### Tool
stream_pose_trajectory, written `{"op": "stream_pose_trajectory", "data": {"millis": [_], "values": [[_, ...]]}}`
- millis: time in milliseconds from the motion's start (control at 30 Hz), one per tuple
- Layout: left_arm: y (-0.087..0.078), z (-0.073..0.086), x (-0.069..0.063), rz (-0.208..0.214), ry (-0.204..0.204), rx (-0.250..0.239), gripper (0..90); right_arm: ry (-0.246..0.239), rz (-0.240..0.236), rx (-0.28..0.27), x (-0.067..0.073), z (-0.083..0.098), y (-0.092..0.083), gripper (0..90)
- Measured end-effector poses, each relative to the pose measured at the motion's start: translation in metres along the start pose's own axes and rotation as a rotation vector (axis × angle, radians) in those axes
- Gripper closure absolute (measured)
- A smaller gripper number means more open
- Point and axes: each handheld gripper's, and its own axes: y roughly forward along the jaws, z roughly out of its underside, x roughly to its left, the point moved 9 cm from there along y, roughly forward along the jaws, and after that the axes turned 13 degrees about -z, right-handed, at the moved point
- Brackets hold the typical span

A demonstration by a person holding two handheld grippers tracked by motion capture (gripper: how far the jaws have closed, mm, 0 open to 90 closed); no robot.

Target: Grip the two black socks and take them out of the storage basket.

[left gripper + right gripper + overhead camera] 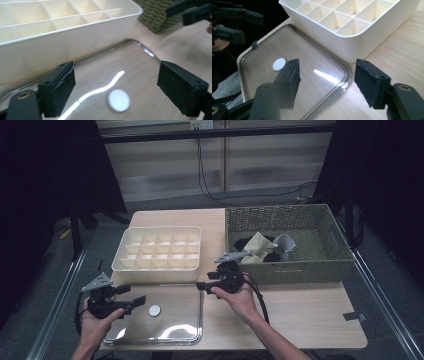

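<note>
Clear lid [170, 320] is lying flat on the worktop [300, 315], likely light, stiff, slippery; rim is offering best purchase, both grippers' fingers [58, 87] [372, 85] are standing open, empty.

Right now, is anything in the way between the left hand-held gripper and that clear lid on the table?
Nothing visible: the left hand-held gripper stands open over the clear lid, only bare air between them.

Left gripper [134, 301], held in the left hand [95, 317] near the table's front-left corner, jaws apart and empty; right gripper [202, 285], in the right hand [240, 295] at mid-table, likewise apart and empty.
</note>
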Motion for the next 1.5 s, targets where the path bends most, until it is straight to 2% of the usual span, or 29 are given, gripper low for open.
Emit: {"op": "stream_pose_trajectory", "data": {"millis": [67,167,267,333,433,600,733,833,1033,1233,1400,1500], "values": [[0.004,0.000,-0.009,0.013,0.019,0.012,14.1,0.004,0.005,-0.002,0.002,-0.003,-0.007,37.8],[0.009,-0.005,-0.018,0.028,0.014,0.009,15.4,-0.009,0.000,-0.019,0.005,-0.009,-0.017,38.0],[0.017,-0.011,-0.026,0.024,0.034,0.017,17.3,-0.023,0.009,-0.028,0.004,-0.015,-0.028,38.1],[0.021,-0.016,-0.033,0.045,0.048,0.025,17.6,-0.033,0.028,-0.022,0.000,-0.017,-0.037,37.9],[0.027,-0.018,-0.040,0.050,0.074,0.030,17.7,-0.029,0.047,-0.028,-0.007,-0.019,-0.050,37.4],[0.031,-0.020,-0.051,0.074,0.068,0.015,17.4,-0.021,0.081,-0.056,-0.020,-0.027,-0.075,36.4],[0.033,-0.022,-0.058,0.081,0.062,-0.009,17.0,-0.005,0.122,-0.058,-0.040,-0.034,-0.096,35.7],[0.032,-0.017,-0.060,0.085,0.090,0.006,17.1,0.015,0.156,-0.060,-0.059,-0.039,-0.112,37.4],[0.029,-0.014,-0.056,0.086,0.089,0.006,16.7,0.033,0.219,-0.032,-0.094,-0.049,-0.132,39.6],[0.028,-0.012,-0.050,0.071,0.078,0.008,16.3,0.052,0.271,0.017,-0.127,-0.063,-0.136,43.6],[0.031,-0.008,-0.046,0.064,0.071,0.022,16.1,0.074,0.290,0.063,-0.154,-0.067,-0.130,50.6],[0.032,-0.008,-0.044,0.073,0.060,0.025,15.9,0.075,0.286,0.080,-0.166,-0.068,-0.123,54.2]]}}
